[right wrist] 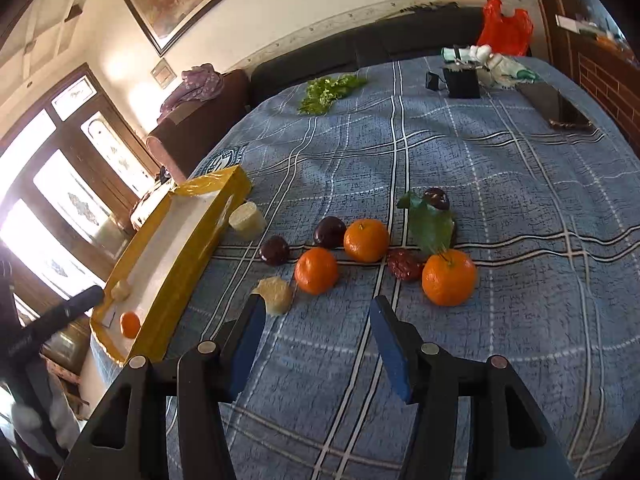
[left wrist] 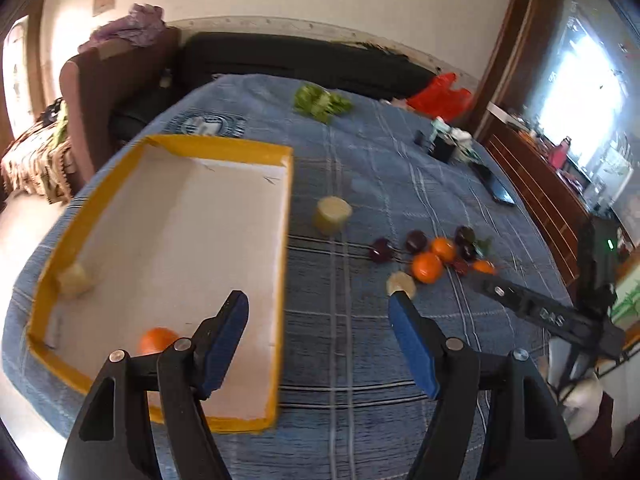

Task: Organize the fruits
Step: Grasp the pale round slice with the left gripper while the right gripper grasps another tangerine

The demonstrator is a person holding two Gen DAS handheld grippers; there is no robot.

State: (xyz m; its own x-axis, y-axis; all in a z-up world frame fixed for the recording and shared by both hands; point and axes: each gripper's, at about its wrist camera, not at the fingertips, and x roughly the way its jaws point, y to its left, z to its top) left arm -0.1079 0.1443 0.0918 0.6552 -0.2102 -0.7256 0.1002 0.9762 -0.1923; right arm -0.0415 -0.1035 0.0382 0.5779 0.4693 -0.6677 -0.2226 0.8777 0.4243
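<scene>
A yellow-rimmed tray (left wrist: 216, 145) lies on the blue plaid cloth; it shows at the left in the right wrist view (right wrist: 224, 184). In it lie an orange (left wrist: 157, 340) and a pale yellow piece (left wrist: 75, 279). On the cloth are three oranges (right wrist: 316, 270) (right wrist: 366, 239) (right wrist: 449, 277), dark plums (right wrist: 329, 231), a red date (right wrist: 403, 264), a green leaf (right wrist: 430, 225) and pale yellow pieces (right wrist: 247, 215) (right wrist: 276, 295). My left gripper (left wrist: 318, 304) is open and empty over the tray's right wall. My right gripper (right wrist: 318, 312) is open and empty just short of the fruit.
Green leafy vegetable (right wrist: 328, 92) lies at the far side. A black box (right wrist: 462, 80), a phone (right wrist: 560, 110) and a red bag (right wrist: 506, 26) are at the far right. A dark sofa (left wrist: 304, 60) runs behind. The right gripper's body (left wrist: 560, 316) shows at right.
</scene>
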